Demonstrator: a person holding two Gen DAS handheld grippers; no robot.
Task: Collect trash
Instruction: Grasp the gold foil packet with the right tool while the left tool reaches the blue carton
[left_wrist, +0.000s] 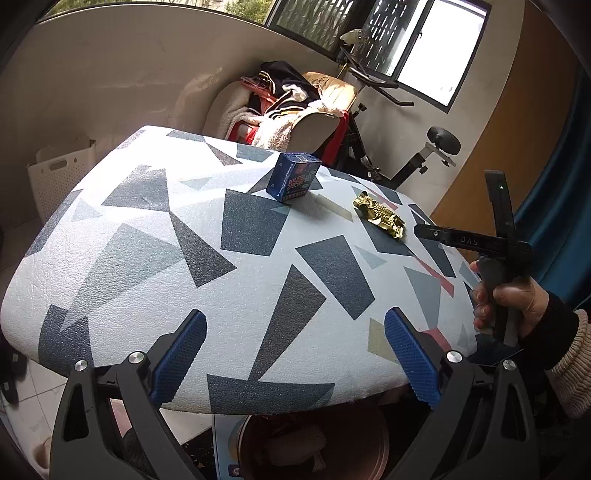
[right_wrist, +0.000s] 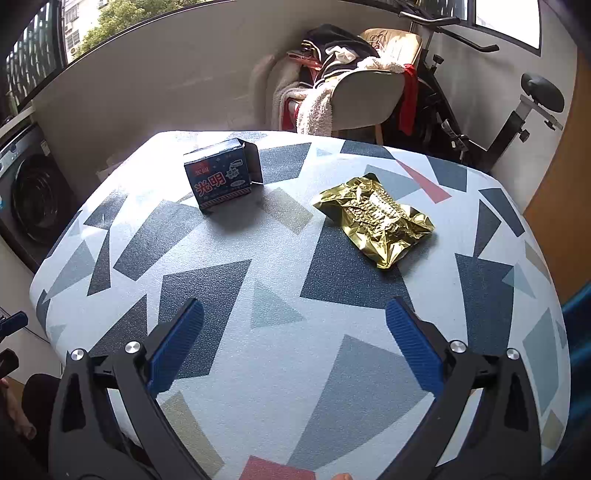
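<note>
- Left view: my left gripper (left_wrist: 295, 354) is wide open and holds nothing. The box (left_wrist: 293, 177) sits far ahead on the table (left_wrist: 147, 280). It looks light and stiff; I'd pinch its flat sides.
- Right view: my right gripper (right_wrist: 295, 347) is wide open too, empty. The wrapper (right_wrist: 375, 219) lies ahead, a bit right. It looks thin, crinkly, slippery; I'd grab its puffy middle.

The left wrist view looks from the near edge across the tabletop (left_wrist: 147, 258) toward the far wall; the right sits over it, closer. Both share the blue carton (left_wrist: 293, 177) and gold wrapper (right_wrist: 373, 219).
</note>
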